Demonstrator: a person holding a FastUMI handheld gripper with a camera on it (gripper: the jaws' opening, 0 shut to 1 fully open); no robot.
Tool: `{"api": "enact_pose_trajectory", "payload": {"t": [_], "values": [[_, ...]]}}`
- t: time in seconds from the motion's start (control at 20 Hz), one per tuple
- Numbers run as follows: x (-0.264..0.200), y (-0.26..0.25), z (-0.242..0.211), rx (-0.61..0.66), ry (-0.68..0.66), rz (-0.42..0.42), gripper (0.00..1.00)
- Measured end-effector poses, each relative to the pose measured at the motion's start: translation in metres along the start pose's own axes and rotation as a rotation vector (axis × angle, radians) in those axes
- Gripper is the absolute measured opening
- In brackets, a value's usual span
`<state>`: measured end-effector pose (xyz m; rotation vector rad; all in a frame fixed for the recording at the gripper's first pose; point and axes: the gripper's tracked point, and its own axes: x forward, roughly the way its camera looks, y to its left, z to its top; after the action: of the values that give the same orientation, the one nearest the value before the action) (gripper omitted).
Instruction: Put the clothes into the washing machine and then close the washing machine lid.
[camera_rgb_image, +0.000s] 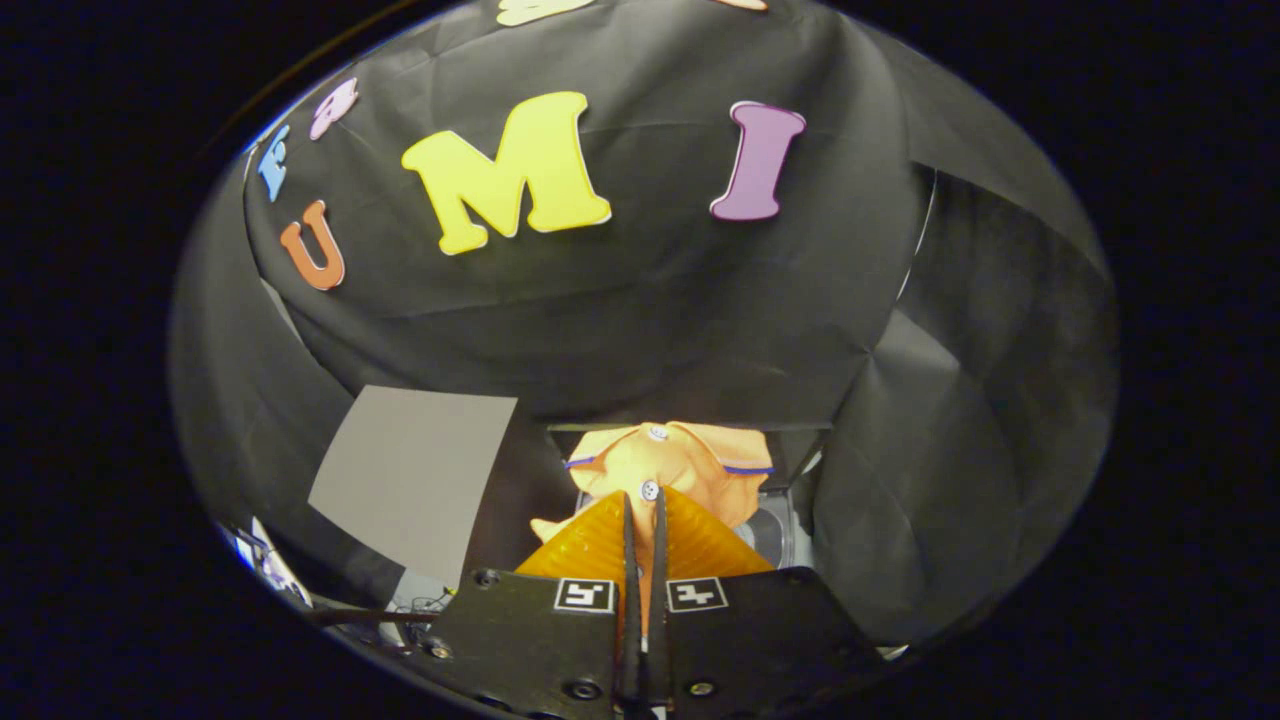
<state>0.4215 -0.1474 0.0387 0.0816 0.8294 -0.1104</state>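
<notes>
- The tool (644, 505) has its two fingers pressed nearly together, just a thin slit left, with orange cloth (668, 465) pinched in it. So it's clamped on the garment.
- That orange cloth bunches up at 12 o'clock from the fingertips. You can see two small white buttons and a thin blue trim line on either side. Can't say what kind of garment it is; most of it is hidden behind the fingers.
- At 1–2 o'clock from the tips, behind the cloth, there's a greyish rounded bit that might be the washing machine (772, 530). Hard to make out, the cloth and the right finger cover most of it, so I can't tell whether the lid is up or down.
- A flat grey panel (415, 480) sits at about 10 o'clock from the tips, tilted, lower corner cut off by dark stuff.
- Black cloth wall (640, 320) hangs close behind everything and folds in at 3 o'clock, so not much room ahead or to the right.
- Down at 8 o'clock there's some clutter, wires maybe, too small to read.
- The tool points forward and a bit up at the wall.
</notes>
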Motion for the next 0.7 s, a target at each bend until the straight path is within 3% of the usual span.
{"api": "enact_pose_trajectory", "payload": {"t": [0.7], "values": [[0.129,-0.038,-0.078,0.018,0.192,0.023,0.06]]}}
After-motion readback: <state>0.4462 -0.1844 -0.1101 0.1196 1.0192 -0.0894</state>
